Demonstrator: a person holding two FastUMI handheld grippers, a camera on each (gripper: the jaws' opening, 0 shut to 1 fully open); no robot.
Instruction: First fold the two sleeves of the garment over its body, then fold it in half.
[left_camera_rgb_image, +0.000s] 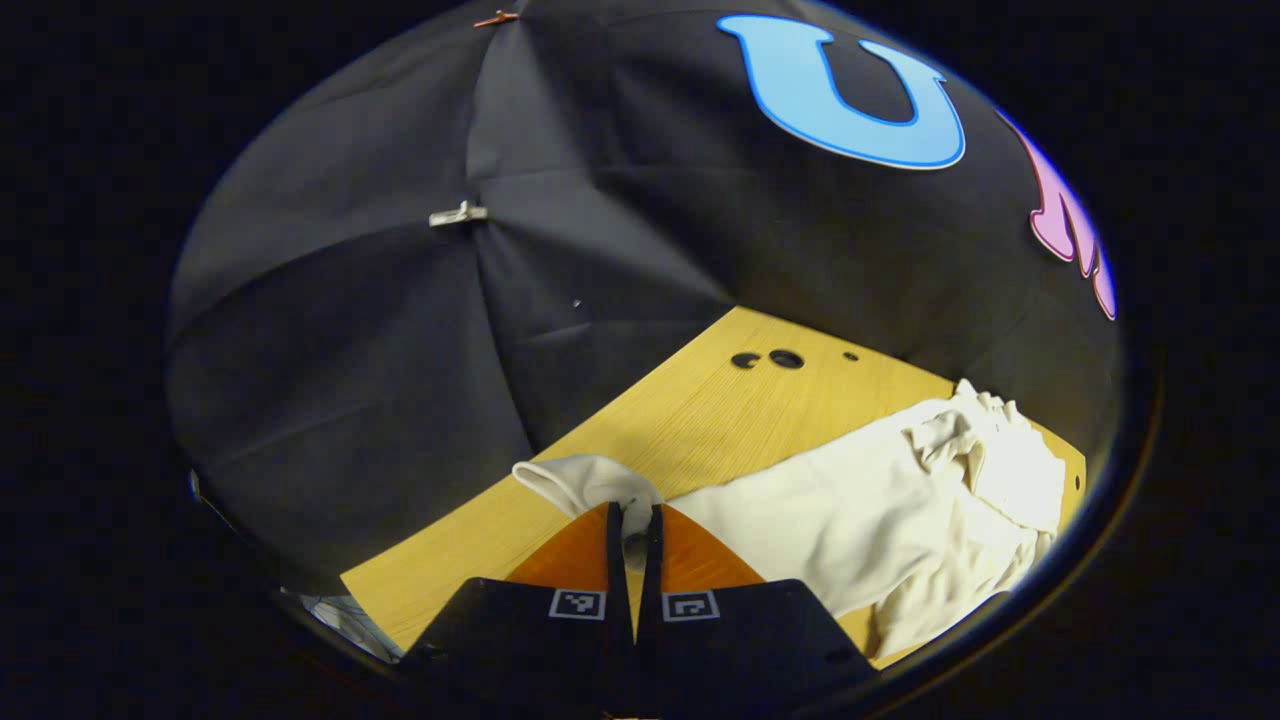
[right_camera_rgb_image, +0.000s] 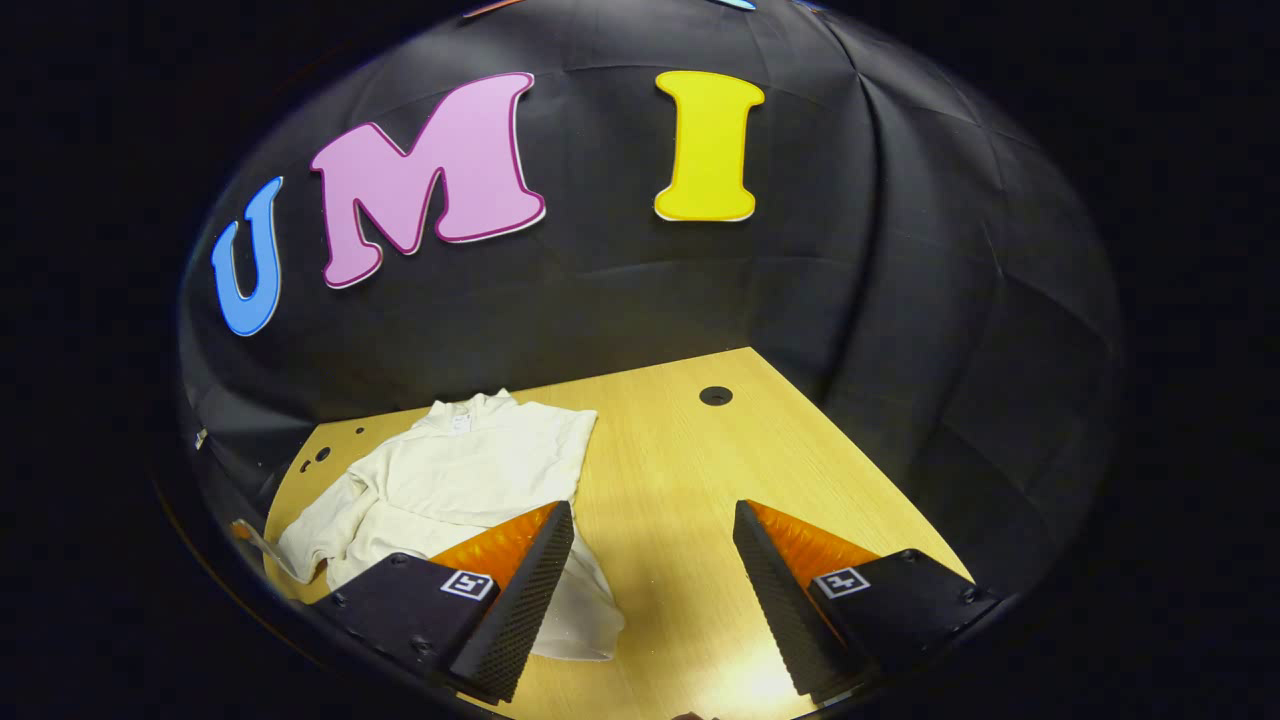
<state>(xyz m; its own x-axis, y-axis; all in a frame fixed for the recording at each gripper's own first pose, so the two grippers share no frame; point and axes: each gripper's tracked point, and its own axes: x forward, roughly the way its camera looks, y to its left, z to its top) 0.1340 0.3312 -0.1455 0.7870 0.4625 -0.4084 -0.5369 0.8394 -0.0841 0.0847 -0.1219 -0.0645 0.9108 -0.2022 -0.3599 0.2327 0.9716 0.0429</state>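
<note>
Your left gripper (left_camera_rgb_image: 631, 520) has its fingers pressed nearly together, pinching a cuff of the cream garment (left_camera_rgb_image: 880, 520) between the tips; the sleeve (left_camera_rgb_image: 585, 480) bunches just ahead of them, and the garment's body trails off to the right of that claw across the wooden table (left_camera_rgb_image: 700, 400). Your right gripper (right_camera_rgb_image: 652, 530) stands spread wide, holding nothing, with bare table (right_camera_rgb_image: 660, 470) between its fingers. From there the garment (right_camera_rgb_image: 460, 470) lies ahead and to the left, its hem passing behind the left finger (right_camera_rgb_image: 520, 590).
</note>
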